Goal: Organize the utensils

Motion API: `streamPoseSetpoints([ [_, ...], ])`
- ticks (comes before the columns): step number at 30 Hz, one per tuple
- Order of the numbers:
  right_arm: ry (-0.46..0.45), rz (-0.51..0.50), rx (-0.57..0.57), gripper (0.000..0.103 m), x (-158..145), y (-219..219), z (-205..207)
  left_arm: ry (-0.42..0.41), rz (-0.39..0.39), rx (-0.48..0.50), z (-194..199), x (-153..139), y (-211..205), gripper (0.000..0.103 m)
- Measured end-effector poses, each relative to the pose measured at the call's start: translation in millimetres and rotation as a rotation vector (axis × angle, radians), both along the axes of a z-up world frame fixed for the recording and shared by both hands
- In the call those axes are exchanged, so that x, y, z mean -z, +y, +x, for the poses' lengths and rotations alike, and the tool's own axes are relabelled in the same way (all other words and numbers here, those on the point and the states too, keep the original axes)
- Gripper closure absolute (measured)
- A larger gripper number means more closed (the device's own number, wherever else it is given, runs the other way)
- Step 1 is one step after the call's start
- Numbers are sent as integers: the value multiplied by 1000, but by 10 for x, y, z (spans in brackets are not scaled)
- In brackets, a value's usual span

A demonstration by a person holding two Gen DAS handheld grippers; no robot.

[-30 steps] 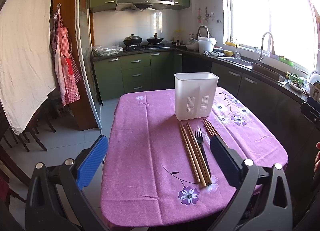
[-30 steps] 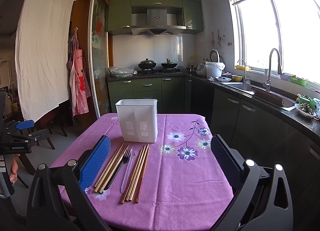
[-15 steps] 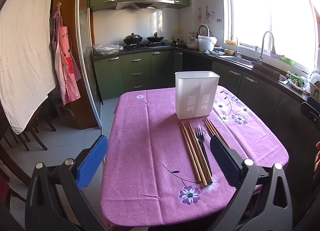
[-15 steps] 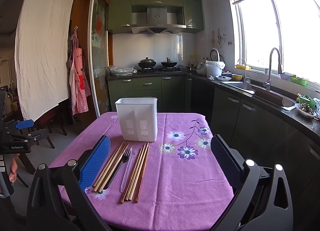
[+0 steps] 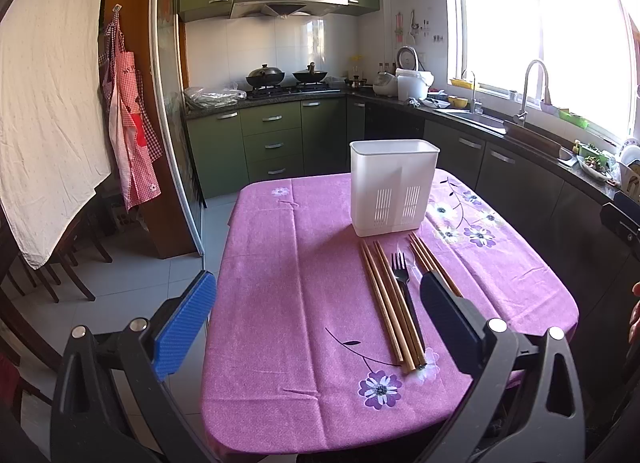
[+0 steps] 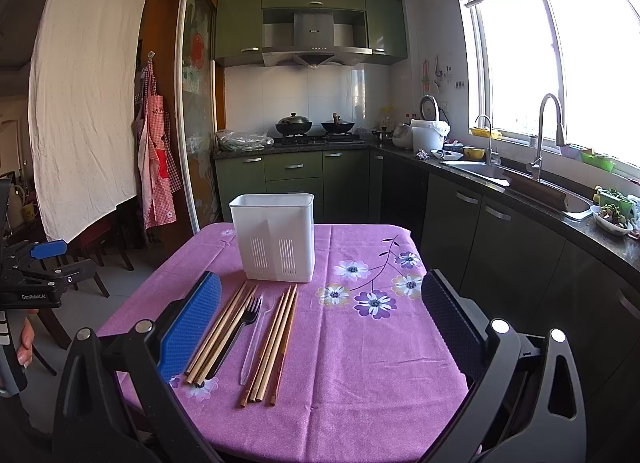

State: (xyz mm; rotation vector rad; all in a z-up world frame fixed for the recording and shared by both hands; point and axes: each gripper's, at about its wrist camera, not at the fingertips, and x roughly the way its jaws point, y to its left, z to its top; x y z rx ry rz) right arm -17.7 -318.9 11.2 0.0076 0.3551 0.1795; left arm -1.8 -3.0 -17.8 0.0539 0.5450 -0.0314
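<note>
A white slotted utensil holder (image 5: 394,190) (image 6: 276,237) stands upright on the purple flowered tablecloth (image 5: 288,295) (image 6: 360,351). In front of it lie a bundle of wooden chopsticks (image 5: 390,301) (image 6: 222,329), a black fork (image 5: 405,283) (image 6: 240,323), a clear plastic utensil (image 6: 256,339) and a second group of chopsticks (image 5: 430,259) (image 6: 274,343). My left gripper (image 5: 316,323) is open, held above the table's near left side. My right gripper (image 6: 320,323) is open too, hovering over the near edge, with the utensils below its left finger (image 6: 190,329). The left gripper (image 6: 40,267) shows at the right wrist view's left edge.
Green kitchen cabinets, a stove with two pots (image 6: 314,125) and a sink with a tall tap (image 6: 548,135) line the back and right walls. A white cloth (image 5: 44,95) and a red checked apron (image 5: 130,135) hang at left, with dark chairs (image 5: 64,263) below.
Both views have crept slightly forward and the holder sits a little lower in frame. Nothing on the table has moved, and both grippers stay open.
</note>
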Motion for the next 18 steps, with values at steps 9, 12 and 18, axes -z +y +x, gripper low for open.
streamPoseSetpoints([
  [9, 0, 1, -1, 4, 13, 5, 10, 6, 2, 3, 39, -31, 11, 6],
  [12, 0, 0, -1, 4, 23, 9, 15, 6, 1, 3, 41, -32, 12, 6],
  [18, 3, 1, -2, 4, 31, 5, 20, 8, 3, 3, 40, -17, 13, 6],
])
